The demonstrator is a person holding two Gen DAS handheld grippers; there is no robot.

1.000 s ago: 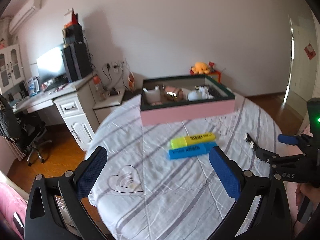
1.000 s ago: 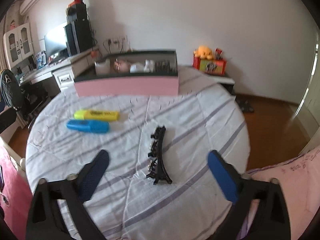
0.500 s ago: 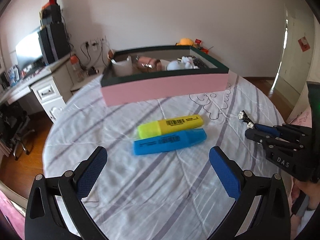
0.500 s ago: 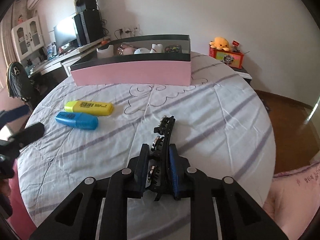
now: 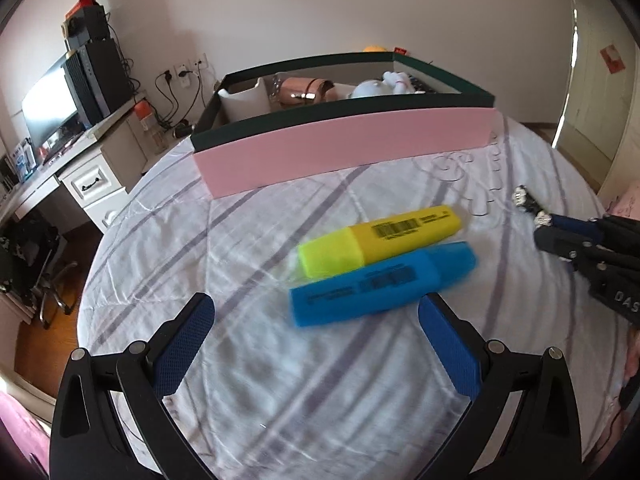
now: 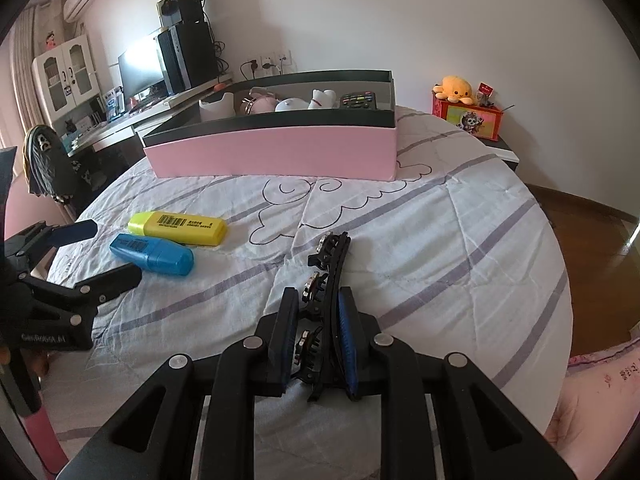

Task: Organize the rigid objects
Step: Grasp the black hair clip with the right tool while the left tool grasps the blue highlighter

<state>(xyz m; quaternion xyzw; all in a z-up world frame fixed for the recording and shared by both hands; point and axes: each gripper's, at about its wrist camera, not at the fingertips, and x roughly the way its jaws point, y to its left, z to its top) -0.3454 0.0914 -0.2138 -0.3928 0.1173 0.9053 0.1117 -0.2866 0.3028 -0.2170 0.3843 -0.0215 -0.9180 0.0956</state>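
Black plastic hair clip with small stones (image 6: 326, 280) is pinched between the pads of my right gripper (image 6: 316, 334), near the round table's front edge. My left gripper (image 5: 316, 344) stands wide, just before the blue highlighter (image 5: 380, 284) and yellow highlighter (image 5: 380, 240). The pink open box (image 6: 280, 150) sits at the white striped cloth's (image 6: 440, 240) far edge.

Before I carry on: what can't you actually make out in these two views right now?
- Box floor: hidden by its near wall in both views; only the tops of the items show.
- Blue highlighter print: motion-blurred in the left wrist view, too small in the right.
- Hair clip rear end: covered by the right gripper.
- Hands holding the grippers: cut off by the frame edges.
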